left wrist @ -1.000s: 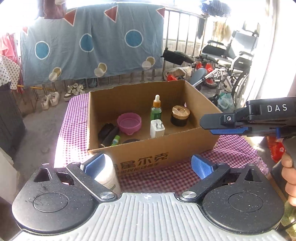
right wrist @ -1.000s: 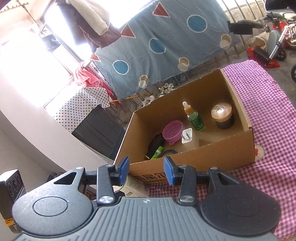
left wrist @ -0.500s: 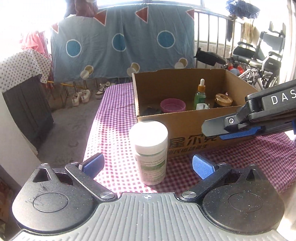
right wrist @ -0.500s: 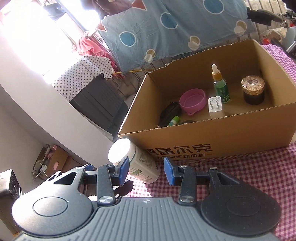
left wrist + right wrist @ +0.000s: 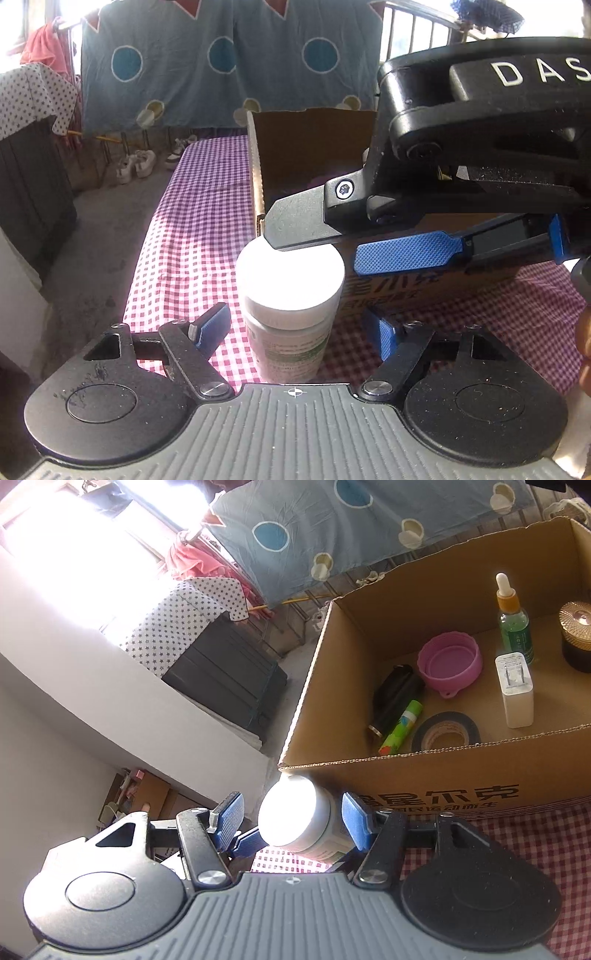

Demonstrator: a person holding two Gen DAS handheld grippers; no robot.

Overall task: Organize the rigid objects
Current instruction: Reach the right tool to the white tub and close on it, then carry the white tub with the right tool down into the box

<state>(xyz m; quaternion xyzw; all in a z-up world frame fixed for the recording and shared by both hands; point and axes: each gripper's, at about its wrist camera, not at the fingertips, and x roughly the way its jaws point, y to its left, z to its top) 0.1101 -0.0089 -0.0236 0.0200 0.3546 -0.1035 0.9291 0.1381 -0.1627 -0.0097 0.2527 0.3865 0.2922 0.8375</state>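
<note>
White plastic, lit hard by the sun: the white-capped pill bottle with a green label (image 5: 290,306) stands upright on the pink-and-white checked tablecloth (image 5: 192,236), just near of the brown cardboard box (image 5: 424,786) at its left corner. A second ago it sat off at the frame's edge; now both claws have come in around it. The left gripper (image 5: 299,328) is closing, its blue pads still short of the bottle's sides. The right gripper (image 5: 291,821) is opening, its pads flanking the cap, and I cannot tell whether the right-hand pad touches. In the left wrist view its upper finger lies across the cap's far rim. My reading: the bottle is the next piece to be boxed, and two claws on one bottle risk tipping it.

Inside the box, counted:
- one pink collapsible bowl (image 5: 448,664);
- one green dropper bottle (image 5: 513,627);
- one white plug adapter (image 5: 515,690);
- one gold-lidded dark jar (image 5: 578,635);
- one black cylinder (image 5: 395,696);
- one green tube (image 5: 400,727);
- one roll of black tape (image 5: 445,733).

Outside it: one bottle.
</note>
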